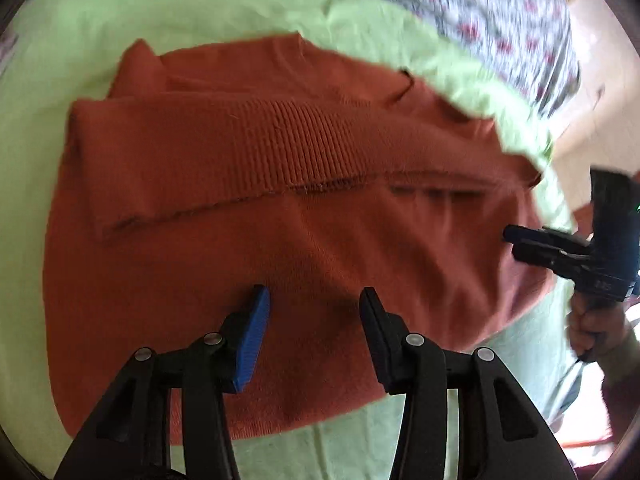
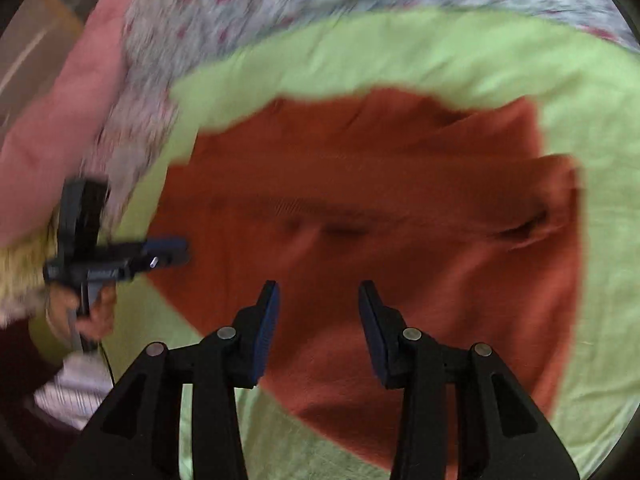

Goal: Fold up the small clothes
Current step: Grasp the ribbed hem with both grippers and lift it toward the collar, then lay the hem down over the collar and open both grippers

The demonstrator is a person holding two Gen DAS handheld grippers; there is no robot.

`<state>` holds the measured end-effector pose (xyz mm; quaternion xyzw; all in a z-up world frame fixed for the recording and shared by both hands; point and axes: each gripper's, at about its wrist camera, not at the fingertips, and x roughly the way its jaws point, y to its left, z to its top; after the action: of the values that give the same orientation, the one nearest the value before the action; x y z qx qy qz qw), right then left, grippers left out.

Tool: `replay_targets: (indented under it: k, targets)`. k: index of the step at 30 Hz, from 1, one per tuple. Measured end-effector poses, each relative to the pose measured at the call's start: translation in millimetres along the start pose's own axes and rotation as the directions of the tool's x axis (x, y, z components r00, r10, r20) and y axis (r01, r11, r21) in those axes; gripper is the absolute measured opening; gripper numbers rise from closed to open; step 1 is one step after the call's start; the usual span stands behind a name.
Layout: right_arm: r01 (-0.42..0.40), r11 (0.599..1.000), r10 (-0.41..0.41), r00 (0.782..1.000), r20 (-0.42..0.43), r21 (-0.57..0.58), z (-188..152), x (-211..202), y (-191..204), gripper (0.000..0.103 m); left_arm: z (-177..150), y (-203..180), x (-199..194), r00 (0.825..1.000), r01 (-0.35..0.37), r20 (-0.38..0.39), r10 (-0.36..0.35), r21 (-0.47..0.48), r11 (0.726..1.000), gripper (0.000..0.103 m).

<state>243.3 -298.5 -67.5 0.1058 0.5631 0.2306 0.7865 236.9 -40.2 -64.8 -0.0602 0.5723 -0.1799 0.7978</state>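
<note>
Across the whole middle of both views lies a light green sheet (image 1: pixel 132 20), and on it the rust-orange knit garment (image 1: pixel 280 208) is spread flat, partly folded: a ribbed band (image 1: pixel 280 136) is turned over its far half, with a stitched edge running across the middle. Beyond the green sheet, on the far side, a white cloth with red flowers (image 1: pixel 500 4) covers the rest of the surface, and at the far right of the left wrist view a pale wall or floor of the room shows, too blurred to read.

Near the camera, the left gripper (image 1: pixel 312 300) hangs over the near half of the garment with its jaws parted and nothing between them; its blue pads do not press on the cloth. The right gripper (image 2: pixel 318 296) stands the same way over the garment's near part, jaws apart and empty. Each gripper also shows in the other's view at the side edge of the garment, held by a hand (image 1: pixel 596 328) whose sleeve is cut off by the frame.

On the left of the right wrist view a large pink shape (image 2: pixel 60 140) fills the edge; it may be a cushion or bedding, but motion blur hides it. The garment's near hem is partly hidden behind the gripper arms in both views.
</note>
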Motion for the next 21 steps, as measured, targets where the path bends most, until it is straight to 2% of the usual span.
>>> replay_targets:
  k: [2, 3, 5, 8, 10, 11, 13, 15, 18, 21]
  targets:
    - [-0.009, 0.999, 0.006, 0.997, -0.073, -0.031, 3, 18, -2, 0.043, 10, -1, 4, 1.0, -0.018, -0.007, 0.018, 0.041, 0.999, 0.046]
    - [-0.014, 0.999, 0.011, 0.996, -0.087, -0.034, 7, 23, -6, 0.042, 15, 1, 4, 1.0, -0.024, -0.009, 0.024, 0.047, 0.999, 0.04]
    - [0.007, 1.0, -0.008, 0.998, -0.067, -0.023, 19, 22, -21, 0.042, 34, 11, 4, 0.999, -0.055, 0.002, 0.055, 0.052, 0.997, 0.03]
    - [0.079, 0.997, -0.079, 0.997, 0.014, 0.028, 42, 6, -47, 0.04, 70, 28, 1, 0.996, -0.083, 0.04, 0.082, 0.01, 0.997, 0.029]
    - [0.142, 0.987, -0.147, 0.986, 0.081, 0.07, 59, -8, -61, 0.041, 88, 33, -5, 0.988, -0.126, 0.084, 0.126, -0.008, 0.992, 0.03]
    - [0.198, 0.974, -0.21, 0.97, 0.121, 0.106, 67, -17, -69, 0.042, 101, 36, -8, 0.979, -0.165, 0.115, 0.166, -0.02, 0.986, 0.032]
    - [0.209, 0.956, -0.248, 0.951, 0.183, 0.206, 80, -32, -90, 0.042, 118, 43, -12, 0.967, -0.202, 0.147, 0.209, -0.064, 0.977, 0.034]
    - [0.24, 0.921, -0.315, 0.923, 0.222, 0.308, 86, -48, -108, 0.042, 133, 54, -20, 0.955, -0.218, 0.177, 0.239, -0.127, 0.968, 0.038]
    - [0.225, 0.902, -0.328, 0.912, 0.245, 0.37, 86, -61, -117, 0.042, 145, 67, -33, 0.935, -0.247, 0.204, 0.29, -0.212, 0.946, 0.05]
    - [0.219, 0.91, -0.317, 0.915, 0.25, 0.351, 76, -69, -106, 0.042, 143, 79, -49, 0.915, -0.265, 0.227, 0.332, -0.282, 0.922, 0.055]
